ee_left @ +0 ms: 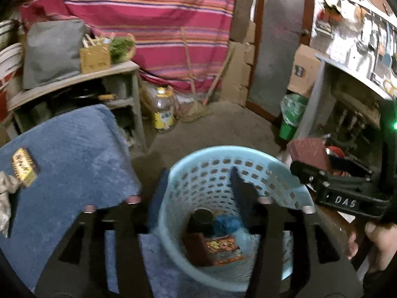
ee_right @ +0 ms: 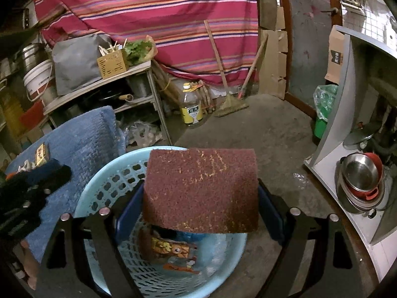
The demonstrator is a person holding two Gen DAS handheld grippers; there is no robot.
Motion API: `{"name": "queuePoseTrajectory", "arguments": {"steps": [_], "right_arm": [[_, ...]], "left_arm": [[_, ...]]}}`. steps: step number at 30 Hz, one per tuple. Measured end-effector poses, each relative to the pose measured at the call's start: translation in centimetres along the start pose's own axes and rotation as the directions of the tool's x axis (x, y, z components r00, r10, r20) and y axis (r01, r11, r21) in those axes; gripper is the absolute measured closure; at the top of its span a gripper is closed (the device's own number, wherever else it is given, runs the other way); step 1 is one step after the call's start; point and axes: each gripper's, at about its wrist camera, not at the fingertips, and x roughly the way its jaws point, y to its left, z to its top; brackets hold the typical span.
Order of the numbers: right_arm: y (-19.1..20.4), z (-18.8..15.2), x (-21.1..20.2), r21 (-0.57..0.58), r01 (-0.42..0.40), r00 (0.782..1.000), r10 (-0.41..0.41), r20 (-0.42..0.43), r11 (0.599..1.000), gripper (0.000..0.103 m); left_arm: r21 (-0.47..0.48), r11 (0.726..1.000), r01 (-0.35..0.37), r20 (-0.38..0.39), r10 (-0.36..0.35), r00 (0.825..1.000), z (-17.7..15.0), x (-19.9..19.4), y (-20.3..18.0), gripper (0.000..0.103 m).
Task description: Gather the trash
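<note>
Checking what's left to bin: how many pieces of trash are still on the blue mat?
2: a yellow packet and a crumpled wrapper beside it at the mat's left edge; more may be hidden.

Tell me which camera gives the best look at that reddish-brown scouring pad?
The right wrist view: the scouring pad fills the middle, held flat in the right claw above the blue basket. The left wrist view catches only a small corner of it at the right, partly hidden behind the claw.
</note>
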Motion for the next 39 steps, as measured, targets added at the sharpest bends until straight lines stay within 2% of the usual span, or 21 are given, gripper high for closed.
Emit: {"name": "queuePoseTrajectory", "arguments": {"steps": [1,3,7,12,16,19,23,25,29,30,32,34,39], "right_arm": [[0.4,0.0,0.1,-0.007,-0.003,1.0,0.003,-0.002,1.0,0.019],[1.4,0.0,0.2,-0.023,-0.015,1.0,0.015,-0.008,1.0,0.019],[3.7,0.0,0.4,-0.056,-0.036,0.999,0.036,-0.01,0.998,0.019],[5.7,0.1,0.7,-0.06,-0.045,0.999,0.044,-0.014,0.997,0.018],[6.0,0.1,1.3,-0.041,-0.021,1.0,0.02,-0.024,0.999,0.007],[6.5,0.0,1.1,-0.037,-0.004,1.0,0.003,-0.021,0.999,0.007],[8.0,0.4,-0.5,-0.032,-0.025,0.999,0.026,0.038,0.999,0.007],[9.5,0.5,-1.6,-0.039,-0.056,0.995,0.059,0.081,0.998,0.007],[13.1,0.7,-2.6,-0.068,-0.086,0.987,0.094,0.128,0.994,0.007],[14.5,0.6,-2.7,-0.079,-0.099,0.985,0.109,0.134,0.992,0.007],[16.5,0.5,-2.7,-0.1,-0.119,0.982,0.132,0.134,0.988,0.007],[19.1,0.4,-2.6,-0.127,-0.137,0.979,0.154,0.131,0.982,0.007],[24.4,-0.3,-2.1,-0.183,-0.187,0.972,0.209,0.111,0.965,0.007]], "left_arm": [[-0.007,1.0,-0.017,0.019,0.017,1.0,0.0,-0.7,0.4,0.029],[-0.021,0.998,-0.053,0.066,0.054,0.996,0.3,-2.6,1.4,0.018],[-0.047,0.99,-0.134,0.133,0.139,0.981,0.4,-6.7,3.7,0.006],[-0.047,0.971,-0.235,0.174,0.24,0.955,0.4,-11.4,6.9,0.006],[-0.063,0.949,-0.31,0.192,0.317,0.929,-0.1,-14.6,10.1,0.005],[-0.094,0.932,-0.35,0.194,0.362,0.912,-0.7,-16.1,12.6,0.005],[-0.155,0.907,-0.392,0.183,0.417,0.89,-2.6,-17.3,16.5,0.005],[-0.172,0.895,-0.411,0.165,0.438,0.884,-3.4,-17.5,18.1,0.005],[-0.199,0.853,-0.483,0.15,0.513,0.845,-4.6,-18.7,21.4,0.005],[-0.214,0.849,-0.483,0.148,0.518,0.843,-4.8,-19.2,22.2,0.005],[-0.242,0.842,-0.483,0.14,0.523,0.841,-5.2,-20.0,23.8,0.005],[-0.26,0.828,-0.496,0.133,0.54,0.831,-5.7,-20.7,25.1,0.005],[-0.262,0.788,-0.557,0.109,0.598,0.794,-7.0,-21.8,28.0,0.005]]}}
